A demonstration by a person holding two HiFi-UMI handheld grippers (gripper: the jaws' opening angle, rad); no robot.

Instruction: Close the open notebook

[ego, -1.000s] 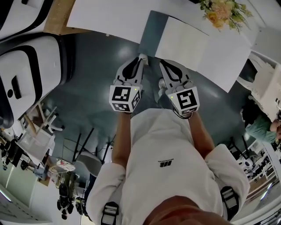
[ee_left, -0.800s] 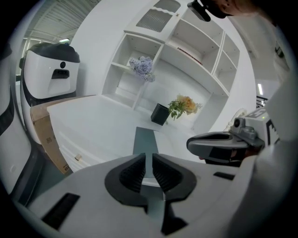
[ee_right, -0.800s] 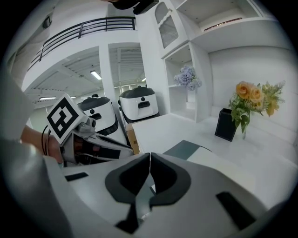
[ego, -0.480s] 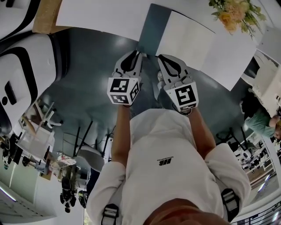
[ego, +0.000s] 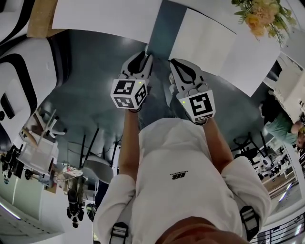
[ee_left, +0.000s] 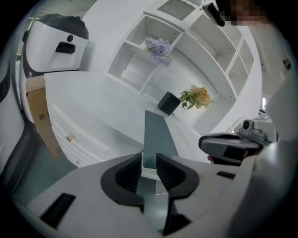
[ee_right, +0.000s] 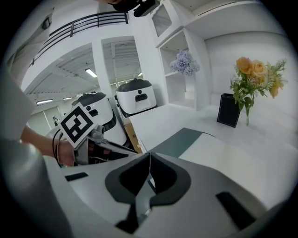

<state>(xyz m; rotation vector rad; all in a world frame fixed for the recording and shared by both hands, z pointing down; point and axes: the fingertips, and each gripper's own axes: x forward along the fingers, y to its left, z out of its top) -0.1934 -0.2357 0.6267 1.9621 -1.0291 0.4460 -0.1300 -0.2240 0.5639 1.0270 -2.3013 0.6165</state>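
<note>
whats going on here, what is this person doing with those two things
A person stands at a white table with tongs in each hand, facing an open notebook lying flat, grey half on the left, white page on the right. The left tongs are slightly open, lined up with the grey half's near edge; the right tongs are shut and empty beside them. The notebook is not yet closed.

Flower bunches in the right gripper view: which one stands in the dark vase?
The yellow-orange bunch, at the right on the table; the purple bunch sits higher, in the white shelf unit.
</note>
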